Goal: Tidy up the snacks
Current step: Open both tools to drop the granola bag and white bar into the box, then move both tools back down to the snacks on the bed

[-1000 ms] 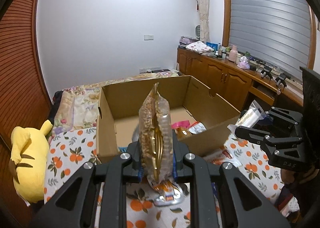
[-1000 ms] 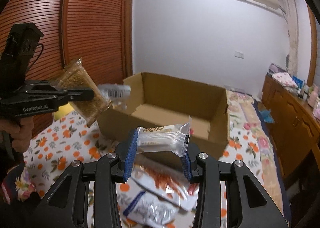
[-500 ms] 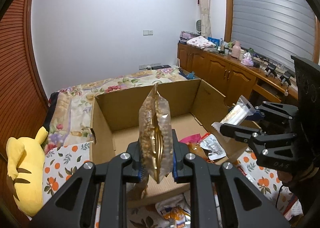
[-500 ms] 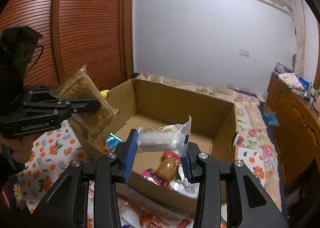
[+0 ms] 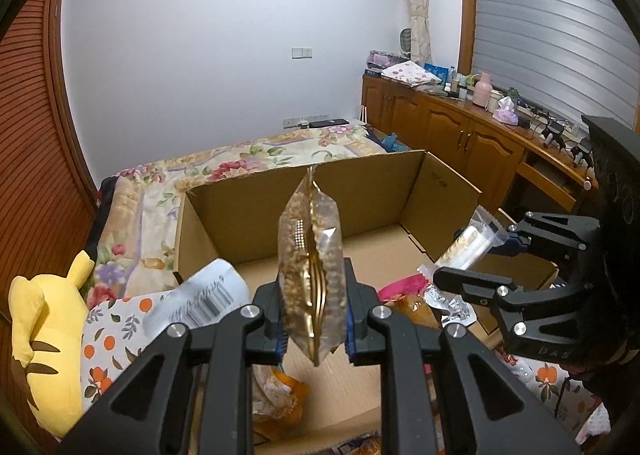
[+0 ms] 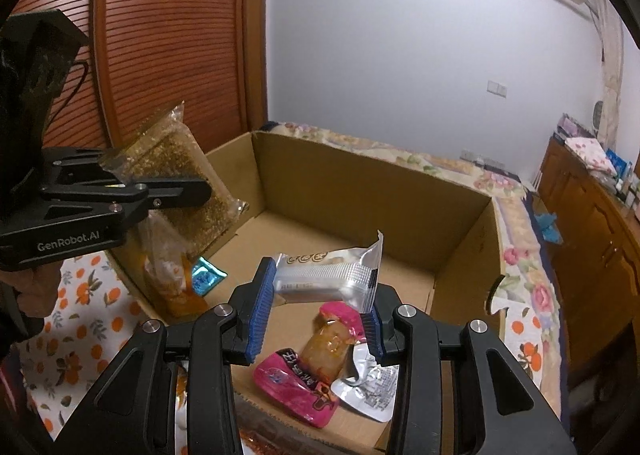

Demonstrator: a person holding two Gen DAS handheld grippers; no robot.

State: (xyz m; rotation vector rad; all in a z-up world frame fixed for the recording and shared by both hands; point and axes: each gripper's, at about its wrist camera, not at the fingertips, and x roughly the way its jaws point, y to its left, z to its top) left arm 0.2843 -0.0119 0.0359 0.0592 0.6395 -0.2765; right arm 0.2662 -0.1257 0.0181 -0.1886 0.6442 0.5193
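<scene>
My left gripper [image 5: 314, 329] is shut on a clear bag of golden grain snack [image 5: 310, 275], held upright over the open cardboard box [image 5: 248, 215]. It also shows in the right wrist view [image 6: 188, 171] at the box's left wall. My right gripper [image 6: 316, 311] is shut on a silver-and-clear wrapped cake packet [image 6: 328, 275], held over the box's near part. That packet shows in the left wrist view [image 5: 470, 243]. Inside the box lie a pink packet [image 6: 296, 383], an orange bag [image 6: 172, 275] and a small teal packet [image 6: 206, 275].
The box stands on a bed with an orange-print sheet [image 5: 108, 335]. A yellow plush toy [image 5: 40, 335] lies at the left. A white barcode packet [image 5: 196, 299] leans at the box's left front. Wooden cabinets [image 5: 460, 143] line the right wall.
Both grippers have moved forward from in front of the box to over its inside, each still holding its packet.
</scene>
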